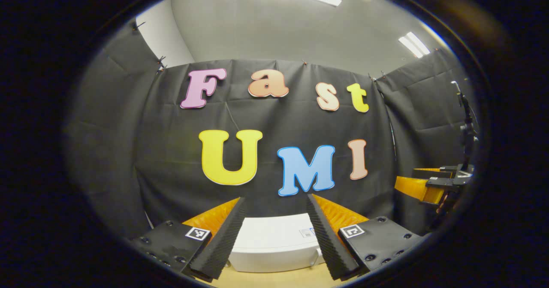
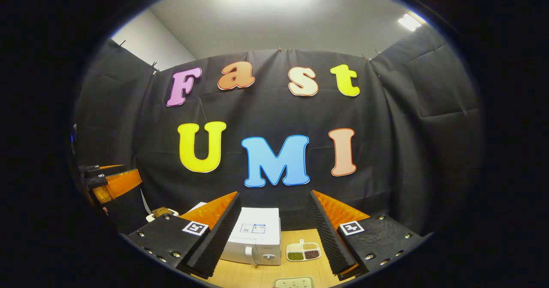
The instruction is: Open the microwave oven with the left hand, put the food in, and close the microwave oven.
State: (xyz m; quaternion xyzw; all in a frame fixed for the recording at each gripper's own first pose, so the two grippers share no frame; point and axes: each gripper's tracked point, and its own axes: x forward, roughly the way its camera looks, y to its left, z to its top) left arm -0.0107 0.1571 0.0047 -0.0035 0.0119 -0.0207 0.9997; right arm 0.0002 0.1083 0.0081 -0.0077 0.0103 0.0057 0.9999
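Left gripper [image 1: 274, 236] held high, fingers spread wide, nothing between them. Microwave [image 1: 274, 243] at 6 o'clock in the left gripper view, white top showing between the fingers, sitting on the table [image 1: 279, 279]. Right gripper [image 1: 433, 185] off at 3 o'clock there, too small and edge-on to judge from that angle.

Right gripper [image 2: 274, 236] likewise wide, carrying nothing, in its own view. Microwave [image 2: 255, 236] at 6 o'clock, door shut, small handle or knob low on the front face. Food tray [image 2: 303, 250] just right of it on the table [image 2: 257, 275], divided into compartments with green, brown and pale fills. Left gripper [image 2: 113, 183] at 9 o'clock.

Probably a rigid, fairly light box that could slide on the smooth wood if the door is yanked; best taken at the door's handle edge with a slow pull. Tray likely stiff and light, contents loose, so keep level and grip by the rim or the small tab at its top. Nothing started yet, by the look of it.
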